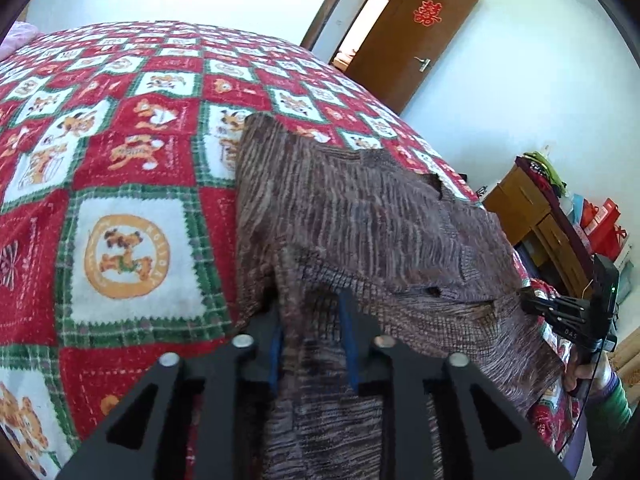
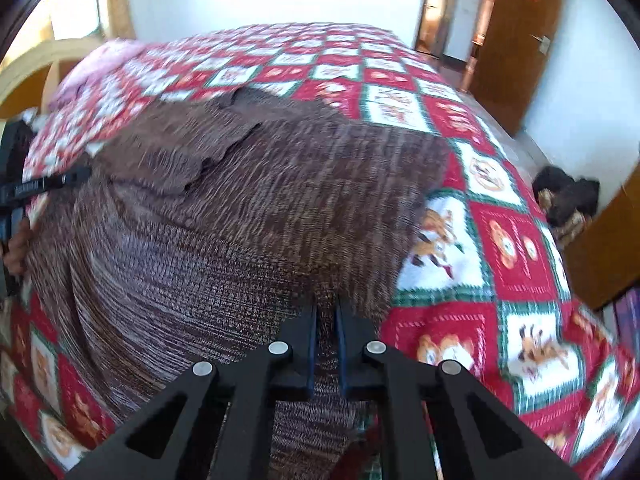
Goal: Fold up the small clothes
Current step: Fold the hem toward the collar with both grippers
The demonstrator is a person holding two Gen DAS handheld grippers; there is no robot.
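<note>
A brown marled knit sweater (image 1: 360, 220) lies spread over a bed with a red, white and green checked blanket (image 1: 120, 160). My left gripper (image 1: 310, 320) is shut on the sweater's near edge, with knit fabric pinched between its blue pads. My right gripper (image 2: 326, 320) is shut on another part of the near edge of the sweater (image 2: 240, 200). Each gripper shows in the other's view: the right one at the right side of the left wrist view (image 1: 532, 300), the left one at the left edge of the right wrist view (image 2: 76, 176). The fabric hangs taut between them.
The blanket (image 2: 500, 240) covers the whole bed. A brown door (image 1: 408, 40) stands open beyond the bed. A wooden cabinet (image 1: 532, 208) with red bags is at the right. A dark bundle (image 2: 568, 196) lies on the floor by the wall. A pink cloth (image 2: 104, 64) lies at the bed's far corner.
</note>
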